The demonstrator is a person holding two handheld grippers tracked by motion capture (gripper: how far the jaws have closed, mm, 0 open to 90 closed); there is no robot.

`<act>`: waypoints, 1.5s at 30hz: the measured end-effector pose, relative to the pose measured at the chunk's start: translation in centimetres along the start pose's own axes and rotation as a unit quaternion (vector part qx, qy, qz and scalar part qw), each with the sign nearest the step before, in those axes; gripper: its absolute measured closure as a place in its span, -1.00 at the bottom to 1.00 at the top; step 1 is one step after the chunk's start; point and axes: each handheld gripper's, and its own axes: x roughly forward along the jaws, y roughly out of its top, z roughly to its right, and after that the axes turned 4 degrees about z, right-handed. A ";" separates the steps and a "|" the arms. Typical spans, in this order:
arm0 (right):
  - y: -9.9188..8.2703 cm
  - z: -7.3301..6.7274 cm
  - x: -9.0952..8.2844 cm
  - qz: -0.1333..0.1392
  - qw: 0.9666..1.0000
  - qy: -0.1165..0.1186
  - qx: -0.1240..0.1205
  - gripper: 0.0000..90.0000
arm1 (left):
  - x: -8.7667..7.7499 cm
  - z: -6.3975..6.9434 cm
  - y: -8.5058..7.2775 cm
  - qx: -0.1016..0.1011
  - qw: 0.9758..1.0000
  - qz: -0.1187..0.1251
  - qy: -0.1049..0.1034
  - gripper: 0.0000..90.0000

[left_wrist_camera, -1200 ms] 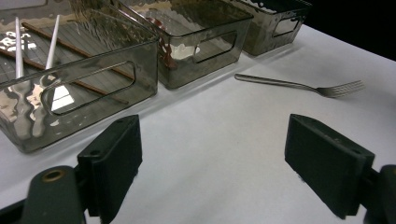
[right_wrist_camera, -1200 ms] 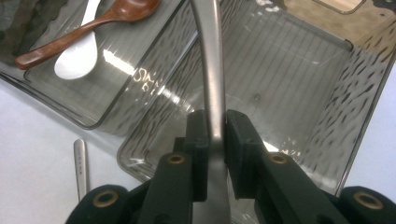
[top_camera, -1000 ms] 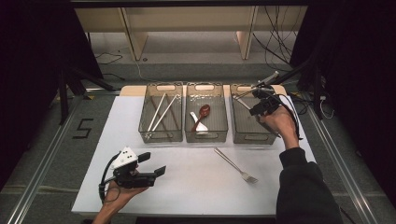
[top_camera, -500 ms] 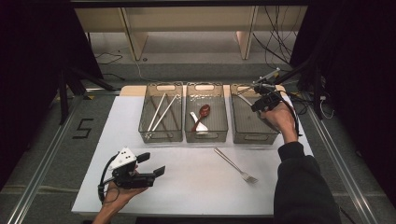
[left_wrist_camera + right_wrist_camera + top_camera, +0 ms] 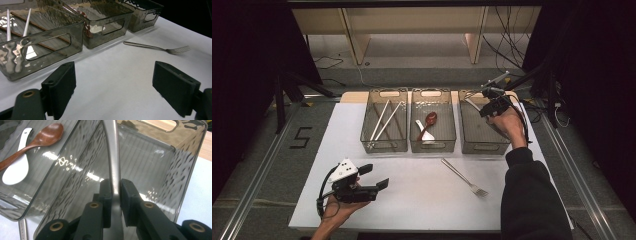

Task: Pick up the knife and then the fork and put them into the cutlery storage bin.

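R gripper shifted slightly w/ utensil.

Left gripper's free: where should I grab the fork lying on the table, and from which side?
Grip the fork mid-handle, coming from above with the jaws across its width. It lies flat on the white table, and the slim straight handle likely seats better than the curved tines. The left gripper is open.
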 end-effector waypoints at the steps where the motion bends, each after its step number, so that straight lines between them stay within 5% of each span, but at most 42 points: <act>1: 0.1 0.0 0.1 0.000 1.000 0.000 0.000 0.79 | 0.0 0.0 0.0 0.000 1.000 -0.001 0.000 -0.59; 28: 0.3 -0.2 1.8 -0.007 1.000 -0.024 0.004 0.77 | -0.1 0.1 0.1 0.002 1.000 0.001 -0.002 -0.59; 33: 0.7 -0.2 1.7 0.021 0.999 -0.027 0.012 0.09 | -0.1 0.1 0.1 0.002 1.000 -0.001 -0.002 -0.59; 45: 0.1 -0.4 -1.1 0.052 0.999 0.005 0.003 -0.10 | -0.1 0.1 0.1 0.002 1.000 0.000 -0.001 -0.59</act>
